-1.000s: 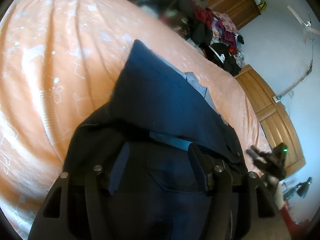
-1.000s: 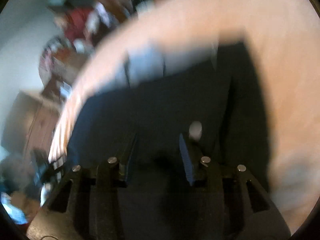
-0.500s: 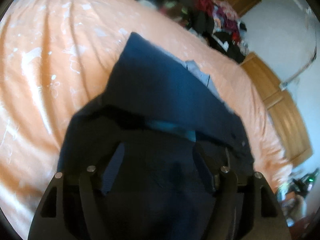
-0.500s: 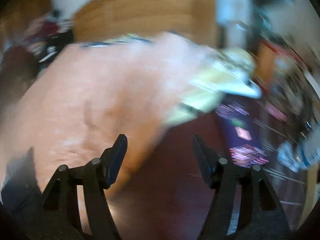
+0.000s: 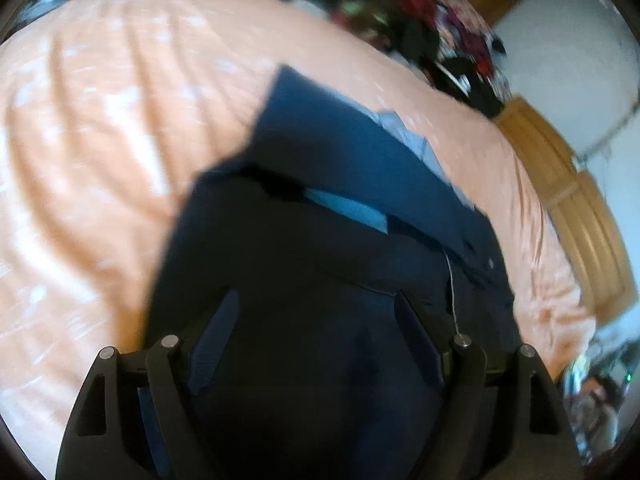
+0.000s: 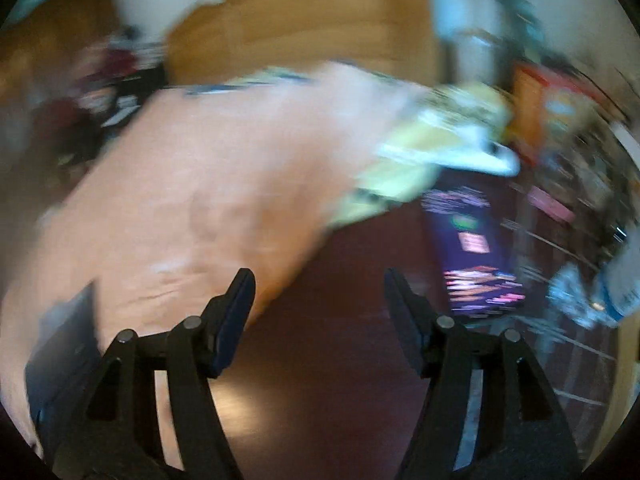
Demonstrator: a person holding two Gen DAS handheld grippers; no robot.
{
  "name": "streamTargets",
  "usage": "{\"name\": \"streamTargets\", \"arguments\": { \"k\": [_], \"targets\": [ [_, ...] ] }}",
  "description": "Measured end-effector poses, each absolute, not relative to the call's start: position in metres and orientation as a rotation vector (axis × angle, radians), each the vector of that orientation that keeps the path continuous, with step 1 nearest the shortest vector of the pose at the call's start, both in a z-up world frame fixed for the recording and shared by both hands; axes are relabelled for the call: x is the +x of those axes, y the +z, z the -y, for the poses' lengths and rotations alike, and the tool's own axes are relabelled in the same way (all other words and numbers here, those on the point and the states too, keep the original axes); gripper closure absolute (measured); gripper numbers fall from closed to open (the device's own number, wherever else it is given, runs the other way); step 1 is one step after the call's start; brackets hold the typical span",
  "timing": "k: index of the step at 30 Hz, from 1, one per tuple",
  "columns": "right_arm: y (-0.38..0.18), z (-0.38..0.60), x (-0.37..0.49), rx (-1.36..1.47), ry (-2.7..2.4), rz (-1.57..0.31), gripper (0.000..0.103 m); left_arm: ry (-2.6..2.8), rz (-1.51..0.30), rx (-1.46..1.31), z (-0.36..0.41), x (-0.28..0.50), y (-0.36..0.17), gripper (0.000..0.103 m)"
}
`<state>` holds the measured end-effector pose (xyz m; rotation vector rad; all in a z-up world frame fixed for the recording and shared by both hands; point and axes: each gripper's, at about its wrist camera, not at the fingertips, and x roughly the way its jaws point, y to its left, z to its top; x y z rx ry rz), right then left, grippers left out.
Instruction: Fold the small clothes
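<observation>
Left gripper [image 5: 316,312] hovers, fingers apart, over the navy garment [image 5: 344,168]; right gripper [image 6: 318,292], fingers apart, should swing back toward 8 o'clock.

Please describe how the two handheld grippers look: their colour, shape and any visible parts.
Both look alike. The left gripper and the right gripper have a black frame with triangular cut-outs and round silver pins at the joints. Each carries two flat, narrow fingers faced with dark blue pads. No cables, markings, hands or sleeves are visible in either view.
</observation>
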<state>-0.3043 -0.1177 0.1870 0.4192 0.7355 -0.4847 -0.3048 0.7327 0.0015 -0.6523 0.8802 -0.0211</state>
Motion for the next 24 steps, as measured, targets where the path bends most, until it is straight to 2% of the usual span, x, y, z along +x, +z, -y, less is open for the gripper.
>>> {"name": "streamTargets", "arguments": {
  "k": [3,9,15,19,24],
  "targets": [
    [0.185,0.052,-0.285,0.375,-0.198,-0.763,0.036,0.008,-0.835,-0.664,-0.762,-0.337,0.015,0.021],
    [0.122,-0.057,-0.252,0.412,0.376,-1.019,0.039,-0.005,-0.875,-0.715,-0.818,-0.399,0.008,0.024],
    [0.046,-0.105,-0.24,0.458,0.554,-1.231,0.043,-0.196,-0.915,-0.669,-0.786,-0.428,0.01,0.032],
    [0.026,-0.121,-0.244,0.376,0.54,-1.283,0.045,-0.274,-0.958,-0.61,-0.76,-0.435,0.005,0.041],
    [0.023,-0.125,-0.247,0.356,0.553,-1.278,0.043,-0.268,-0.97,-0.594,-0.757,-0.439,0.002,0.043]
  ]
}}
